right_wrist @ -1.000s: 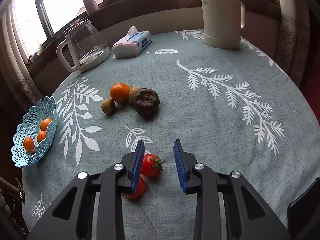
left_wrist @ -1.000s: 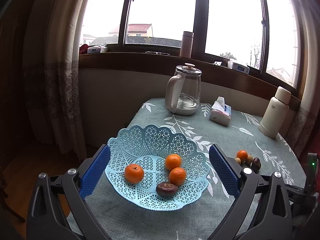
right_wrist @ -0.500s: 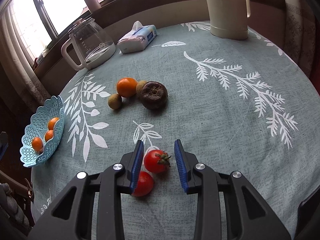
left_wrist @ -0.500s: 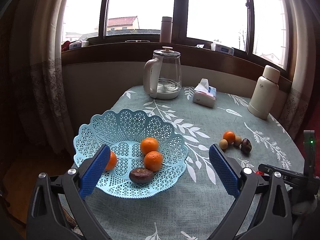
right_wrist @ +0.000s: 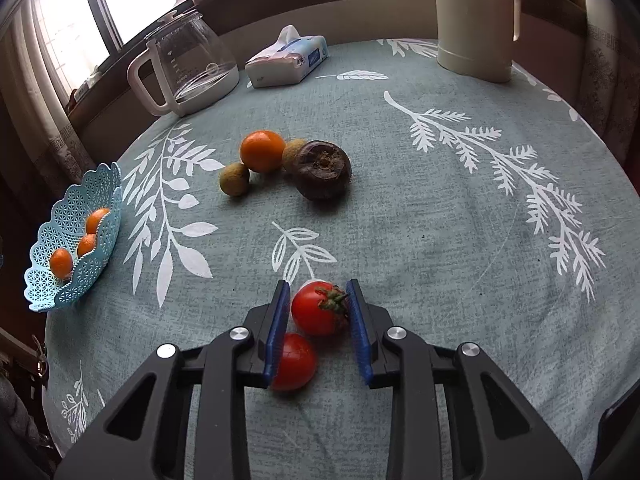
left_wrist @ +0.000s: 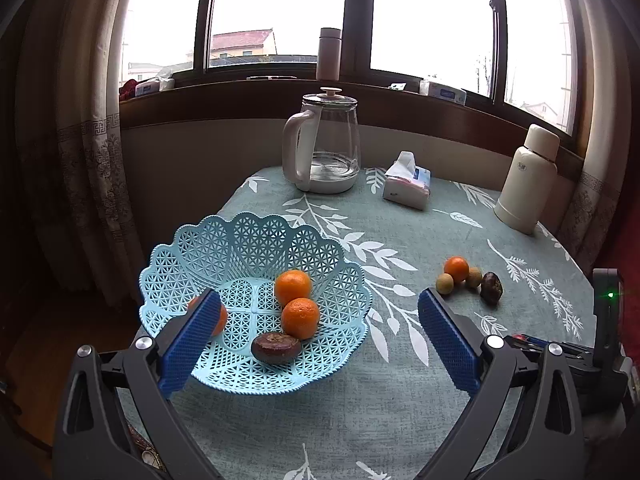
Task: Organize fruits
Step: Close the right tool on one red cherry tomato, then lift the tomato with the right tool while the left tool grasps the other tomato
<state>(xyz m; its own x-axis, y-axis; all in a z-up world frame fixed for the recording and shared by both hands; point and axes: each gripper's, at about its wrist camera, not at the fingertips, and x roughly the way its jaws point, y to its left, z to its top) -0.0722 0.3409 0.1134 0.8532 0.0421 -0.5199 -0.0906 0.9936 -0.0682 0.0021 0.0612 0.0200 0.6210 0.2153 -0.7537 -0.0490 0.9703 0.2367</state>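
Right gripper (right_wrist: 318, 312): your blue pads sit either side of the stemmed tomato (right_wrist: 318, 308), narrow gap, can't tell if they're pinching yet.
Second tomato (right_wrist: 294, 362): just behind that one, touching your left pad.
Left gripper (left_wrist: 316, 336): wide open, nothing in it, hanging over the basket (left_wrist: 248, 240).
Basket: three oranges plus one dark fruit inside.
Loose fruit (right_wrist: 316, 170): small cluster between basket and thermos (right_wrist: 474, 20).

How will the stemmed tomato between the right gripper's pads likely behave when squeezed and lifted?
The tomato looks round and glossy, so it may slip or roll from the right gripper. Its thin skin probably bruises under pressure. A second tomato close beside it could get nudged.
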